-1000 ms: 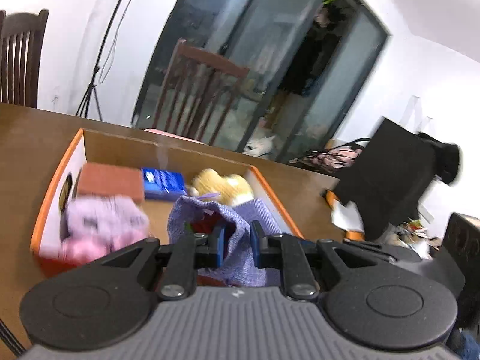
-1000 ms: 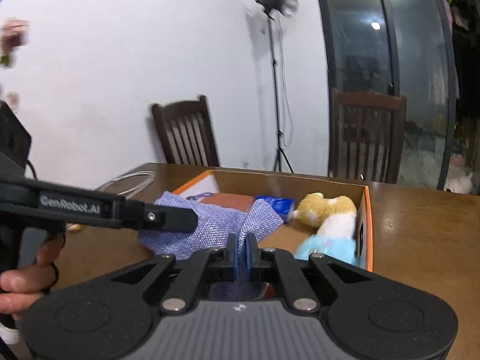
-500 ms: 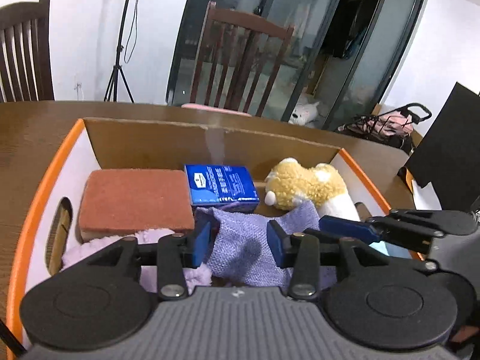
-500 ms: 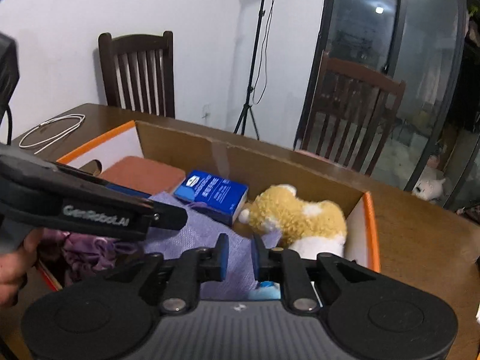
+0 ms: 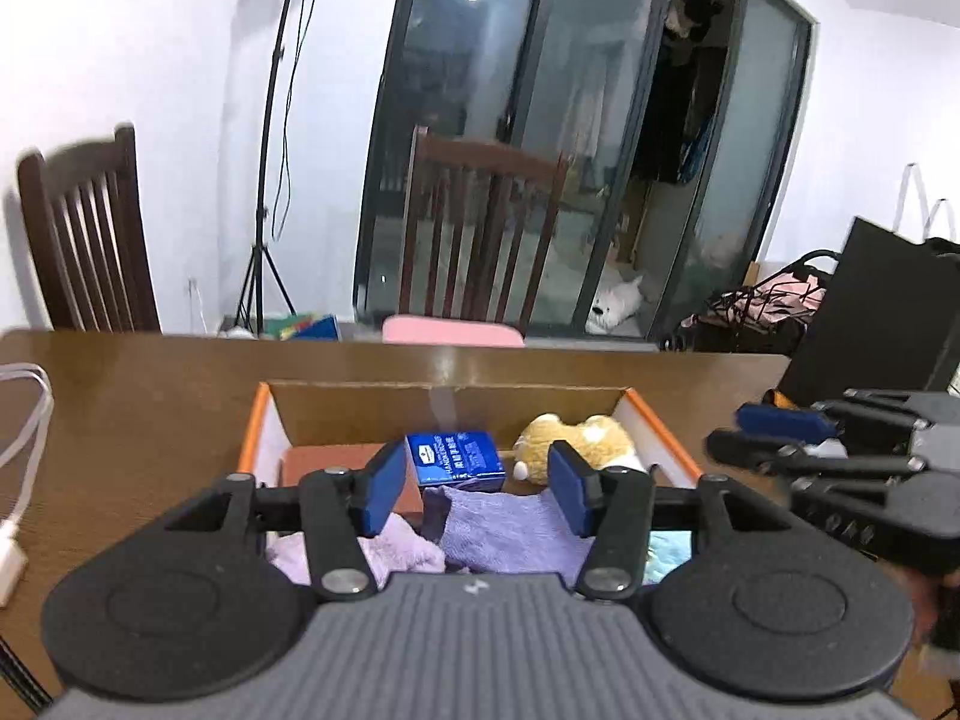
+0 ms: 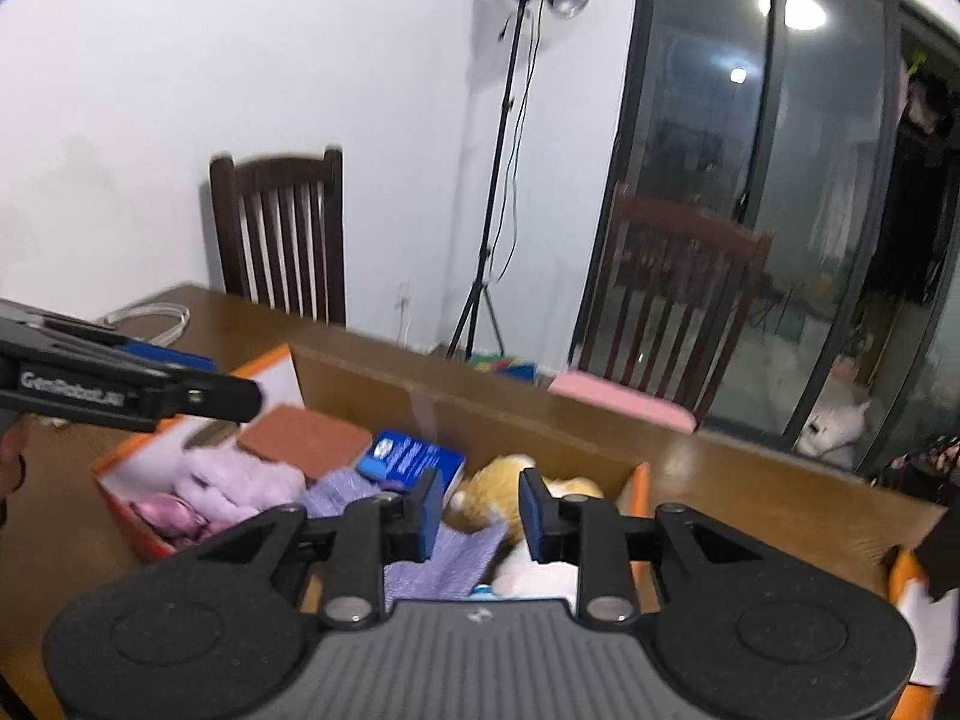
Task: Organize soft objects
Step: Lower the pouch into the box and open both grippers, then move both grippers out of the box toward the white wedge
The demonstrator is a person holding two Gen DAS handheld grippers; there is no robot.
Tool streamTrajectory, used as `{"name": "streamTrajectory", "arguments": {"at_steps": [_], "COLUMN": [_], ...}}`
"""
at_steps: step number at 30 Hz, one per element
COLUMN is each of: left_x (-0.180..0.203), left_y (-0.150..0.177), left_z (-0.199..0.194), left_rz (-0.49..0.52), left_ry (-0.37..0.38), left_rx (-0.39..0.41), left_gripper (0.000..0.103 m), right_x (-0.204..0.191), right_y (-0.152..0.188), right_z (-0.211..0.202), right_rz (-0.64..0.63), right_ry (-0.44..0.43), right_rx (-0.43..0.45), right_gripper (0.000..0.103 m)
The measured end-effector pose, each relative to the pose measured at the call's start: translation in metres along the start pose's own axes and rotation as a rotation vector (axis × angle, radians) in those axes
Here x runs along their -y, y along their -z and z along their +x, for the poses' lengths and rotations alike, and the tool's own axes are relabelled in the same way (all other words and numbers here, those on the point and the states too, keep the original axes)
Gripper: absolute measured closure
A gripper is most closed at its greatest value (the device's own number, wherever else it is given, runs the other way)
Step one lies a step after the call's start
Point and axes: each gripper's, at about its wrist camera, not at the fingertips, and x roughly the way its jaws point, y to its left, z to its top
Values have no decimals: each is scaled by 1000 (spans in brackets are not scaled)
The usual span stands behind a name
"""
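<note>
Your box point(image 5: 660, 429) on the table point(image 5: 150, 396) already holds the cloth point(image 5: 504, 531), draped loose between plush point(image 5: 576, 438) and fluffy toy point(image 6: 234, 480). Left gripper point(image 5: 474, 489) and right gripper point(image 6: 474, 507) gape wide, empty; swing low and you'll snag that cloth.

Purple cloth point(image 5: 510, 531): near edge hidden behind left gripper point(image 5: 477, 495) body; box point(image 5: 663, 438) front wall likewise concealed.
</note>
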Motion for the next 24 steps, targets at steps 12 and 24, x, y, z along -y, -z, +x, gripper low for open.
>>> {"name": "streamTrajectory", "arguments": {"at_steps": [12, 24], "left_x": [44, 76], "left_y": [41, 181], "left_z": [-155, -231], "left_rz": [57, 69], "left_ry": [-47, -90], "left_rx": [151, 234], "left_gripper": [17, 1], "right_x": [-3, -27], "right_y": [19, 169], "right_z": [-168, -265], "right_rz": [2, 28], "right_ry": [4, -117], "right_rx": [154, 204], "right_gripper": [61, 35]}}
